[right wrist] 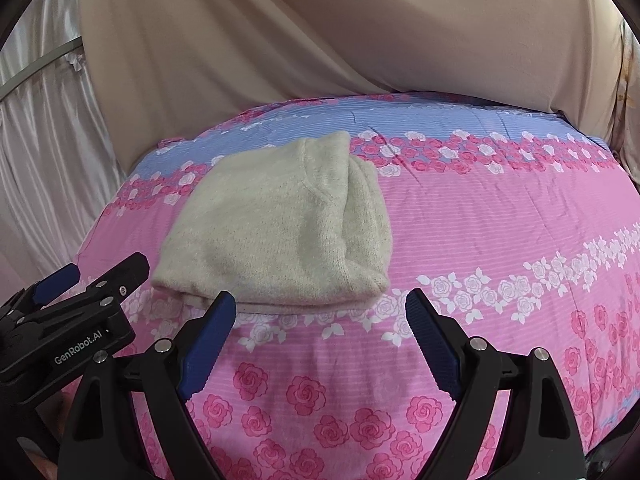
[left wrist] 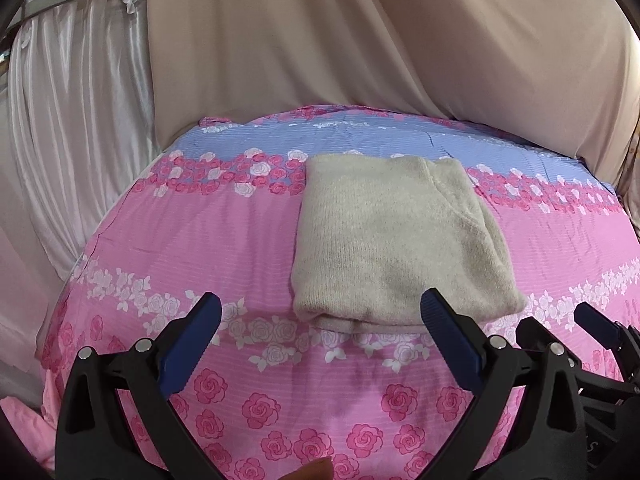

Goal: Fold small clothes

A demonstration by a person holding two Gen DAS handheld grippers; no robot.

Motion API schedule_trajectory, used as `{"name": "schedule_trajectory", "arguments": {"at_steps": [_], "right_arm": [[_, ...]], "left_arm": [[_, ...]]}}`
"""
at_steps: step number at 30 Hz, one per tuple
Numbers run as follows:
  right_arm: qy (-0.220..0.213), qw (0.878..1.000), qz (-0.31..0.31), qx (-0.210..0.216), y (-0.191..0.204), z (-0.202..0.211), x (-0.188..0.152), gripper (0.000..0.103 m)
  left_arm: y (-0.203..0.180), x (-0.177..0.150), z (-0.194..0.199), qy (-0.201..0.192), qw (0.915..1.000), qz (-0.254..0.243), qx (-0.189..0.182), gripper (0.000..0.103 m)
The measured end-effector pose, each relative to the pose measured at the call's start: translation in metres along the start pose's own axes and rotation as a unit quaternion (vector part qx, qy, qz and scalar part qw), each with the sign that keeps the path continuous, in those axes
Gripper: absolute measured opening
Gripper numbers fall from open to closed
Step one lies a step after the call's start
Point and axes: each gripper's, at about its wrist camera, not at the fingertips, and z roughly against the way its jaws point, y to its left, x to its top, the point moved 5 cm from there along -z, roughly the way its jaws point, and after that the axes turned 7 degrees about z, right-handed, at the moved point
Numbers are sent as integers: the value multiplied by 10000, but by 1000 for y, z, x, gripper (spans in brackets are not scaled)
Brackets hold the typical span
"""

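A cream knitted garment (left wrist: 394, 240) lies folded into a compact rectangle on the pink floral bedsheet (left wrist: 208, 240). It also shows in the right wrist view (right wrist: 276, 232). My left gripper (left wrist: 320, 312) is open and empty, hovering just in front of the garment's near edge. My right gripper (right wrist: 320, 308) is open and empty, also just in front of that edge. The right gripper shows at the right edge of the left wrist view (left wrist: 592, 324). The left gripper shows at the left of the right wrist view (right wrist: 92, 276).
The bedsheet (right wrist: 480, 220) has rose bands and a blue stripe (left wrist: 360, 132) at the far side. A beige draped cloth (left wrist: 400, 40) hangs behind the bed. White satin curtains (left wrist: 72, 112) hang at the left. A pink cloth (left wrist: 24, 420) lies at the lower left.
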Motion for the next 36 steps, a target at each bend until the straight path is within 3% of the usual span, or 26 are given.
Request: {"name": "schedule_trajectory", "arguments": {"at_steps": [36], "right_arm": [[136, 9999, -14, -71, 0, -6, -7, 85]], "left_arm": [[4, -8, -7, 159, 9998, -4, 130, 98]]}}
